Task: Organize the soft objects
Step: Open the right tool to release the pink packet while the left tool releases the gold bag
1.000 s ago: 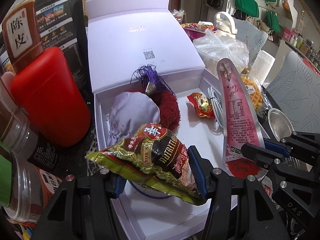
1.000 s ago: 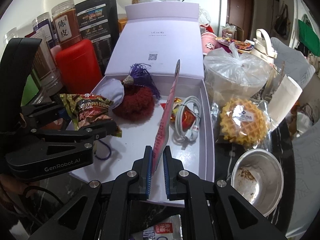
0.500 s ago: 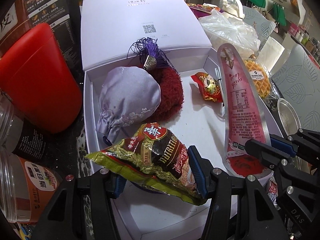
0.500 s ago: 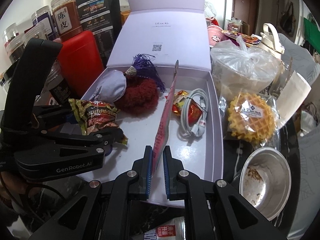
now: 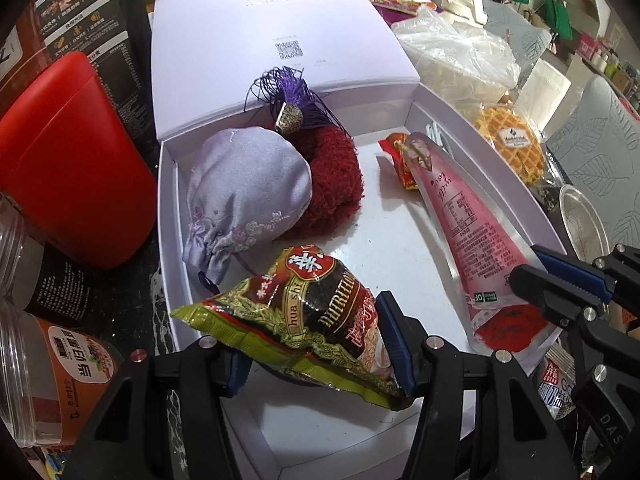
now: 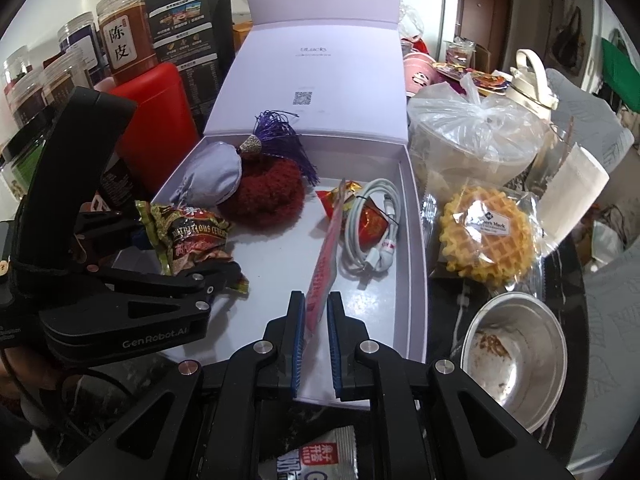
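Claws are both gripping: left claw [image 5: 316,344] pinching a crinkly brown-and-gold cereal sachet [image 5: 304,312], right claw [image 6: 316,320] clamping a flat pink pouch [image 6: 326,256] over the open white box [image 6: 416,248].

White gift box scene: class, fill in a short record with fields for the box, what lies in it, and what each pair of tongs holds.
Box: white gift box, lid open and propped up at the back
Inside, back left: lilac drawstring pouch touching a dark red fluffy item, with a purple tassel on top
Inside, right: coiled white cable over a red snack packet
Left tongs: shut on cereal sachet, above the box
Right tongs: shut on pink pouch, tip leaning into the box
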`<act>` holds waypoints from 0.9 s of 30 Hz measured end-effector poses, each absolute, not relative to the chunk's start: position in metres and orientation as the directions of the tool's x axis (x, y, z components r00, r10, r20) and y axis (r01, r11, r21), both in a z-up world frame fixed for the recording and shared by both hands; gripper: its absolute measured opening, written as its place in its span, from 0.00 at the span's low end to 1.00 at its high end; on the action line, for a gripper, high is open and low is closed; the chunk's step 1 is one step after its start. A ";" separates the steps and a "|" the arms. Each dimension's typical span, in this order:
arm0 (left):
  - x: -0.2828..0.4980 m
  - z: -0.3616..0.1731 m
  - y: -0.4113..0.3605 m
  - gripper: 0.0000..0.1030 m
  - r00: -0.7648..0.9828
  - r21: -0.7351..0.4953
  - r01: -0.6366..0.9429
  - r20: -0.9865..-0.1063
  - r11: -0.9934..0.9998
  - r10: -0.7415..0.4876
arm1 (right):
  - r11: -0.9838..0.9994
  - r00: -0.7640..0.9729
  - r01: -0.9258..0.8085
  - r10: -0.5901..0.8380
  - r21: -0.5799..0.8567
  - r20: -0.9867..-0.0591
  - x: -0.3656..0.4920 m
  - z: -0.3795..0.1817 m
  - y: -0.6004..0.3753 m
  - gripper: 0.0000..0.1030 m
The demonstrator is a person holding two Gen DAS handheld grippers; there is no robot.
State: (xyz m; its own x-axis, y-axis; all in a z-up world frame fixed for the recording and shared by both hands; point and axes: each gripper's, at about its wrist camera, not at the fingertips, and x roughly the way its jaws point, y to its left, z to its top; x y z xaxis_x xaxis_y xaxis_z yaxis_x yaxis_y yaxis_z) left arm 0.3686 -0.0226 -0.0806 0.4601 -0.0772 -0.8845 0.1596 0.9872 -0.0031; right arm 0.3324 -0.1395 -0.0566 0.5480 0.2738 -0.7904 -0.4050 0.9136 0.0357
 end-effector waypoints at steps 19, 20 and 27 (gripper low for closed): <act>0.352 -0.051 -0.035 0.73 0.478 0.033 0.173 -0.876 0.984 -0.055 | 0.940 0.599 -0.340 0.223 0.007 -0.769 0.316 -0.035 -0.161 0.27; 0.351 -0.047 -0.035 0.73 0.483 0.033 0.173 -0.874 0.984 -0.056 | 0.941 0.602 -0.339 0.224 0.009 -0.767 0.315 -0.033 -0.161 0.27; 0.336 -0.019 -0.032 0.73 0.524 0.034 0.171 -0.849 0.985 -0.062 | 0.943 0.636 -0.332 0.229 0.007 -0.736 0.309 -0.014 -0.163 0.27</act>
